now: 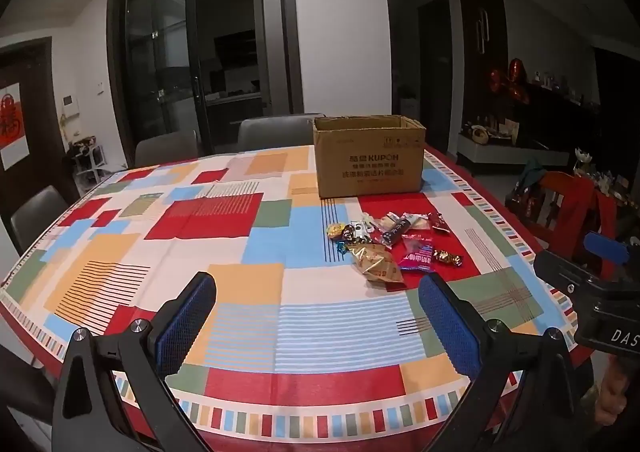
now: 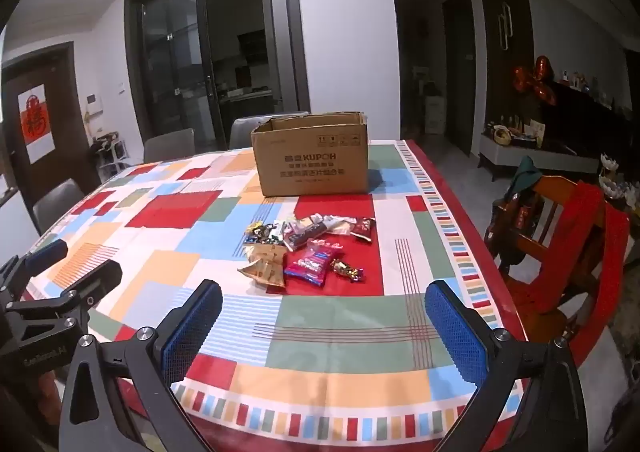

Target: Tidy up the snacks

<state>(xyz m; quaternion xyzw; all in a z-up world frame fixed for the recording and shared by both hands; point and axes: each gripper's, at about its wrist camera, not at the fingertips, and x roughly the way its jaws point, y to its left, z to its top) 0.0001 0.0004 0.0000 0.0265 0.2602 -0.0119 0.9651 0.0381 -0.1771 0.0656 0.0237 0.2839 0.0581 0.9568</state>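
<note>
Colourful checked cloth covers the desk [image 1: 240, 292]. Small pile of shiny wrapped snacks [image 1: 390, 248] sits just in front of brown cardboard box [image 1: 370, 160]. Left gripper [image 1: 316, 322] & right gripper [image 2: 324, 326]: jaws spread wide, holding nothing.

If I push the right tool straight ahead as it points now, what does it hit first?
Probably the bare tablecloth just short of the snack pile; the right tool is open and empty. Depth is uncertain.
</note>
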